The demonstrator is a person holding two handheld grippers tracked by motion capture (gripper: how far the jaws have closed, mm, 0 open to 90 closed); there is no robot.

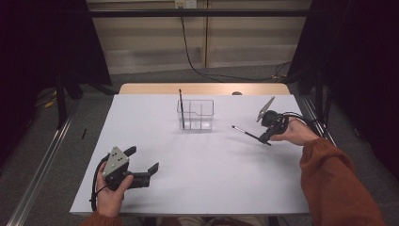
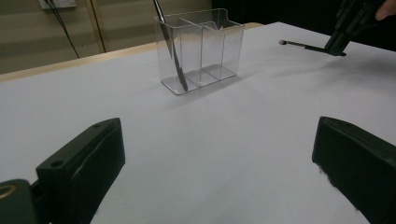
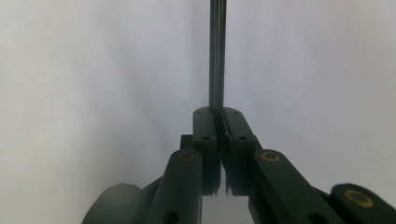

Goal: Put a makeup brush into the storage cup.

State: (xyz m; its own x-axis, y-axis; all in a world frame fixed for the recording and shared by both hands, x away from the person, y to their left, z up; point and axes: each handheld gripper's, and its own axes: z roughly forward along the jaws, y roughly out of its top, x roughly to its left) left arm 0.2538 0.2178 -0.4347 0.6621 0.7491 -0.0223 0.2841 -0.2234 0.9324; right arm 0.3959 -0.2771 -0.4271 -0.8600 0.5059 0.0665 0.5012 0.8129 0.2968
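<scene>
**Brush held beside the clear organizer**

White table (image 1: 197, 174) fills the centre of the high view, with grey floor and dark curtains around it. Just above mid-frame stands a clear organizer (image 1: 196, 114) with several compartments; one dark brush (image 1: 181, 109) leans upright in its left end. At the right of the frame the right gripper (image 1: 265, 137) has its fingers clenched on a second brush (image 1: 245, 132), which sticks out leftward toward the organizer, its tip well apart from it and above the table. At lower left the left gripper (image 1: 142, 162) rests near the table's front edge, fingers spread wide with nothing between them.
</scene>
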